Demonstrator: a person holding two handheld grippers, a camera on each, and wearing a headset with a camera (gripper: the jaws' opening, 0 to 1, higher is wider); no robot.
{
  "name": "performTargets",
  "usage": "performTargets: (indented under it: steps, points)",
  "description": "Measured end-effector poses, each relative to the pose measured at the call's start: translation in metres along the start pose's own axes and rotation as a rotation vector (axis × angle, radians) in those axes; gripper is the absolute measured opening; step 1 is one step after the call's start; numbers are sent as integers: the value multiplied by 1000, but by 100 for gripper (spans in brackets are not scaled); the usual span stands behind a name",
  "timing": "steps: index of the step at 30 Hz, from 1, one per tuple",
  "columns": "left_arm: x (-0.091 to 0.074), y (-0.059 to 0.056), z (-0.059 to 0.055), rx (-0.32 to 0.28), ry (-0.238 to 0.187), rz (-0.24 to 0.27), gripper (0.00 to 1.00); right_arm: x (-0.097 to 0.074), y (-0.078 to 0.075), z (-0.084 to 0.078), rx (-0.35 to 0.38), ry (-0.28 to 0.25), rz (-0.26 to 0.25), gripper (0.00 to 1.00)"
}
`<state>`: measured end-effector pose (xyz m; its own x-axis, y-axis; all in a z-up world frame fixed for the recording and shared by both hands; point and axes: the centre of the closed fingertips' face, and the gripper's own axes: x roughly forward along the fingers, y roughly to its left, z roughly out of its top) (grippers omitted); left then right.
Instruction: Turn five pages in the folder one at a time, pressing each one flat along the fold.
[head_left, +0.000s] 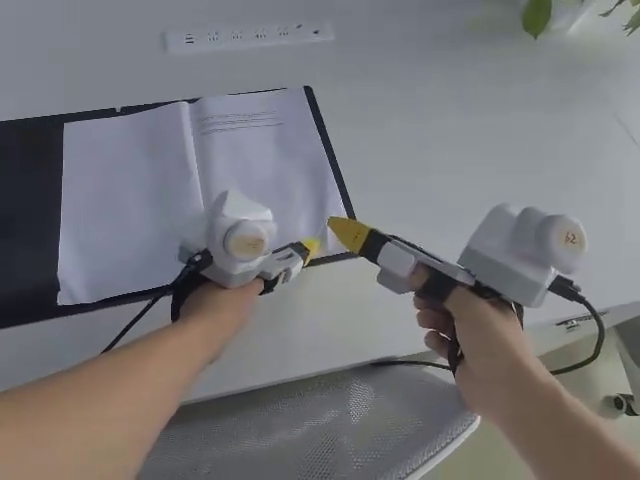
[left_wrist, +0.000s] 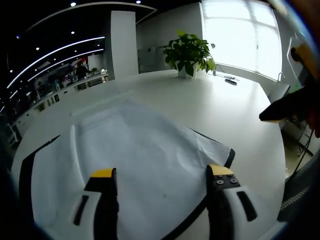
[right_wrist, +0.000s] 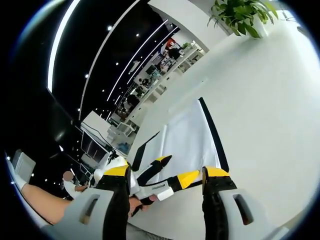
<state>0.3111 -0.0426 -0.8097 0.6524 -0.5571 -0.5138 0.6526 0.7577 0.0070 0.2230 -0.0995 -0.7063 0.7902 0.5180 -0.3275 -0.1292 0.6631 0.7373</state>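
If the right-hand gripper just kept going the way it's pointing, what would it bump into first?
Most likely the left gripper: in the right gripper view it sits between the jaws of the right gripper, with the open folder behind it. Depth is unclear, so it might just miss.

Faint print atop the right page (head_left: 262, 165) — tiny, not legible

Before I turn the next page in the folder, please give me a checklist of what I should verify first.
1. Folder lies open on the table: ok.
2. Left gripper open over the right page, near its lower corner: ok.
3. Right gripper open, holding nothing: ok.
4. A single page caught between jaws: not ok, none is gripped yet.
5. Pages pressed flat along the fold: cannot tell.
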Motion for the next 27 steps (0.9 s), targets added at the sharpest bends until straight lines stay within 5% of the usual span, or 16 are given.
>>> performTargets:
  steps: [27]
  points:
    - [1, -6, 0, 1, 7, -54, 33, 25, -2, -5, -16, 53, 19, 57]
